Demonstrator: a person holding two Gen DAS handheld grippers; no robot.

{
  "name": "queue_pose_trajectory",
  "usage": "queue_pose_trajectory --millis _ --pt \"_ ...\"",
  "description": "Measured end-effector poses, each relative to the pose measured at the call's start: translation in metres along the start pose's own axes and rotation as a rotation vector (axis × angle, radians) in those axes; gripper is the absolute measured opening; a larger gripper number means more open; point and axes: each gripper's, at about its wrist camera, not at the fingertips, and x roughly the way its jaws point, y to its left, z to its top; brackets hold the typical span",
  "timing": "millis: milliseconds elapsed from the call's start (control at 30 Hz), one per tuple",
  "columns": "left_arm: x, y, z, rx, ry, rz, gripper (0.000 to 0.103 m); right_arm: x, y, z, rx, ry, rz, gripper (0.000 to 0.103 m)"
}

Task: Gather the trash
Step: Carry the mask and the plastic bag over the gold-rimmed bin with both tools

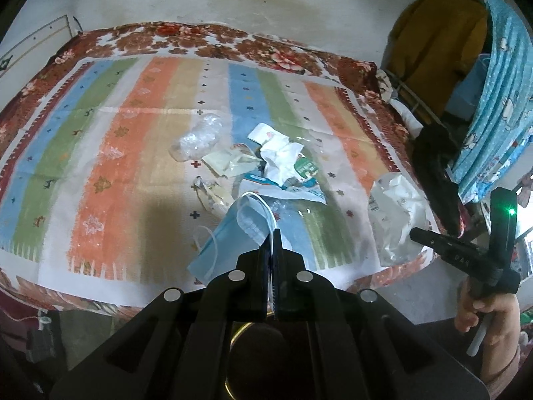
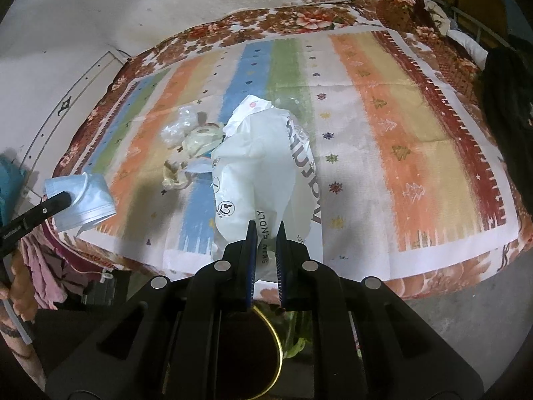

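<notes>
Left gripper (image 1: 271, 233) is clamped tight on a pale-blue pleated fabric face mask (image 1: 233, 230), white ear loops dangling, the mask hanging just ahead of and left of the tips. Right gripper (image 2: 266, 230) pinches a crinkly white printed plastic bag (image 2: 263, 173), jaws narrowed on a fold; the bag billows straight ahead of it. My read: carry the mask clear of the heap, keep the grip firm, and let the bag mouth open wide before the drop; whether it gapes now, I can't quite tell. The rest of the trash sits beyond the left tips: a crumpled white tissue (image 1: 281, 160), a clear cellophane wad (image 1: 196, 138) and torn cream wrappers (image 1: 226, 163), all light and floppy, on the striped woven cloth (image 1: 110, 166).
</notes>
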Motion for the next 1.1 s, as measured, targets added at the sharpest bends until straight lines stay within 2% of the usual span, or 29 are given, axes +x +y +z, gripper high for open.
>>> queue_pose_trajectory --millis 433,733,1100 --pt "-0.017 -0.022 -0.043 0.046 -0.001 -0.076 0.001 -0.016 0.024 -0.035 -0.078 -0.022 0.045 0.009" --pt "-0.021 -0.026 -0.068 0.043 0.013 -0.114 0.001 -0.020 0.040 -0.060 -0.114 -0.011 0.093 0.009" --pt "-0.032 -0.027 -0.102 0.056 0.015 -0.145 0.001 -0.013 0.062 -0.103 -0.152 0.034 0.097 0.009"
